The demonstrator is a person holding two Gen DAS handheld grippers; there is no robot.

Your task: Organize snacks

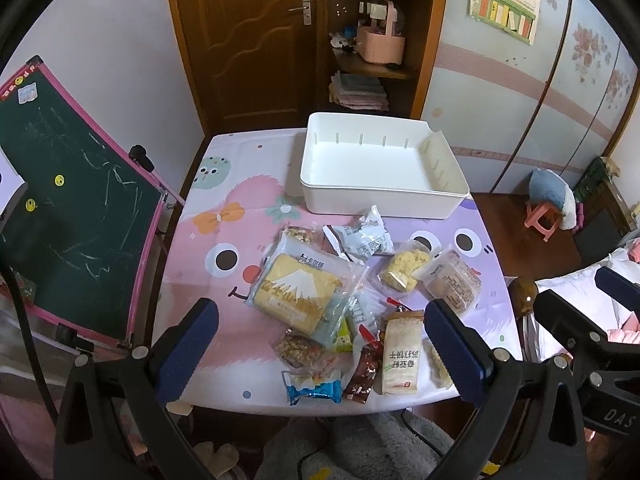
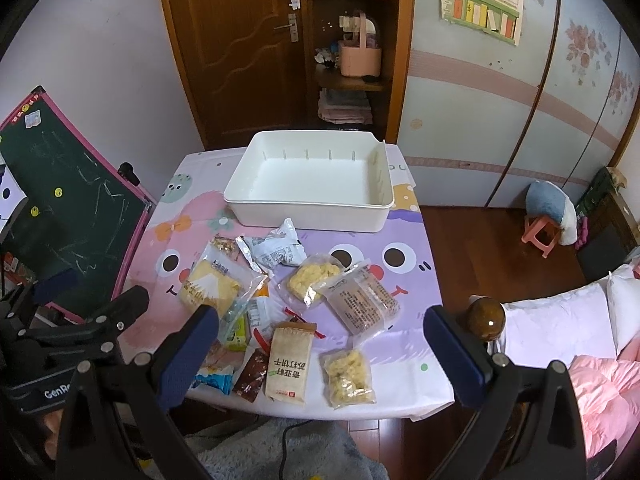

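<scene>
While it hovers above the near edge of the desk (image 1: pixel 224 160), the left tool (image 1: pixel 320 352) has its blue-padded jaws spread wide and grips nothing. Below it, a loose pile of wrapped snacks (image 1: pixel 352 300) lies on the pastel cartoon-printed cloth, with a large yellow cake packet bearing a snowy mountain picture (image 1: pixel 296 290) on its left side. Behind the pile sits a white rectangular plastic bin (image 1: pixel 384 196), with nothing in it. A green chalkboard in a pink frame (image 1: pixel 76 216) leans at the left, and a brown wooden door (image 1: pixel 244 40) stands behind.

From the right wrist, the right tool (image 2: pixel 320 352) is likewise fully released and touches nothing. A beige cracker packet with dark lettering (image 2: pixel 290 364) and a clear bag of yellow puffs (image 2: pixel 350 374) lie nearest on the desk (image 2: pixel 412 264). The white bin (image 2: pixel 312 210) sits at the far side, bare inside. A small pink stool (image 2: pixel 540 236) stands on the wooden floor at right.
</scene>
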